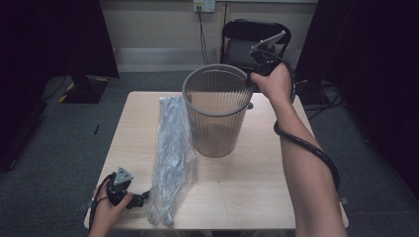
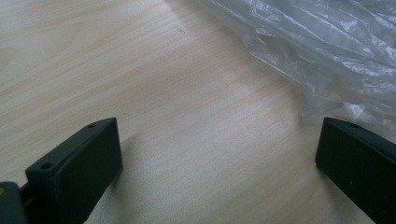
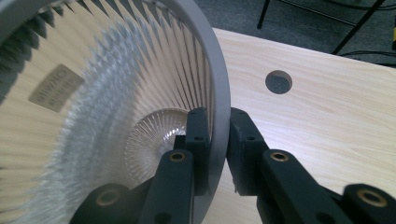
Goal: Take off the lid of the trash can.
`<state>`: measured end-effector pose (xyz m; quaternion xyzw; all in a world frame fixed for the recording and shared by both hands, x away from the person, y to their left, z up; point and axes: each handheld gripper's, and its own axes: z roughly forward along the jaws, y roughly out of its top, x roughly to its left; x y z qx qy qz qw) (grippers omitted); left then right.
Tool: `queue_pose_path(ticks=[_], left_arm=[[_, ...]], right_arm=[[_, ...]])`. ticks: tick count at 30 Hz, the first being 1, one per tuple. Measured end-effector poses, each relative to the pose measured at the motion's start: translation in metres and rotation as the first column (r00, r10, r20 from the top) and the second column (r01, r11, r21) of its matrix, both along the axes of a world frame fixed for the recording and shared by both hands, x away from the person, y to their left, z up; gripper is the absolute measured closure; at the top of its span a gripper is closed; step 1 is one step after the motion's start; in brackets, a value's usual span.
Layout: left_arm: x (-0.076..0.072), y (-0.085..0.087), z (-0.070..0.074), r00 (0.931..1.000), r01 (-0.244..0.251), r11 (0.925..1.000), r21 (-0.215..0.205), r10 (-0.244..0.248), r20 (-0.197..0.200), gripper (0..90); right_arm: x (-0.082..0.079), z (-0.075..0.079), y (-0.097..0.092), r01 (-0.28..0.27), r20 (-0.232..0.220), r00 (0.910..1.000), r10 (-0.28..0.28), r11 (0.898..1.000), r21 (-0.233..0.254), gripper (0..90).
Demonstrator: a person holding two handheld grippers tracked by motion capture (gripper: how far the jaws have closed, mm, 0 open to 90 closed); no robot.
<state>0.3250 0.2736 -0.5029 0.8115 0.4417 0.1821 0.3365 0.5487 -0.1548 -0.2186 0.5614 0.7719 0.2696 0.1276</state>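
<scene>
A grey slatted wastebasket (image 1: 215, 113) stands upright at the back middle of the wooden table (image 1: 257, 187). My right gripper (image 1: 253, 79) is shut on its right rim (image 3: 220, 88), one jaw inside the wall and one outside. A long clear plastic bag (image 1: 170, 148) lies crumpled on the table left of the basket, running from back to front. Near the front left corner my left gripper (image 1: 141, 200) rests low over the wood, open, its jaws wide apart with bare table between them (image 2: 217, 135). The bag's edge (image 2: 327, 51) lies just beyond its right jaw.
A round hole (image 3: 279, 81) sits in the tabletop just right of the basket. A black folding chair (image 1: 242, 39) stands behind the table by the wall. Dark curtains hang at both sides, and cables lie on the grey floor at the right.
</scene>
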Motion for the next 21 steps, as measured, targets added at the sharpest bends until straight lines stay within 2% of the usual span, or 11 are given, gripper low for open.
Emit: queue_pose_path(ticks=[4,7,10,14,18,21], left_arm=[[0.0,0.0,0.0,1.0,0.0,1.0,0.0,0.0,0.0,0.0],[0.0,0.0,0.0,1.0,0.0,1.0,0.001,0.0,0.002,0.0],[0.0,0.0,0.0,1.0,0.0,1.0,-0.001,0.0,0.0,0.0],[0.0,0.0,0.0,1.0,0.0,1.0,-0.001,0.0,0.001,0.0],[0.0,0.0,0.0,1.0,0.0,1.0,0.0,0.0,0.0,0.0],[0.0,0.0,0.0,1.0,0.0,1.0,0.001,0.0,0.0,0.0]], right_arm=[[0.0,0.007,-0.004,0.01,0.012,0.9999,-0.011,0.999,0.049,82.2],[0.001,0.013,-0.008,0.027,0.03,0.9991,-0.031,0.993,0.117,83.9],[0.002,0.017,-0.009,0.026,0.024,0.9993,-0.03,0.988,0.15,84.2],[0.004,0.021,-0.012,0.033,0.022,0.9991,-0.037,0.987,0.156,84.3],[0.004,0.026,-0.018,0.044,0.01,0.9989,-0.047,0.977,0.206,84.3],[0.003,0.028,-0.024,0.044,0.005,0.9989,-0.046,0.981,0.186,84.3]])
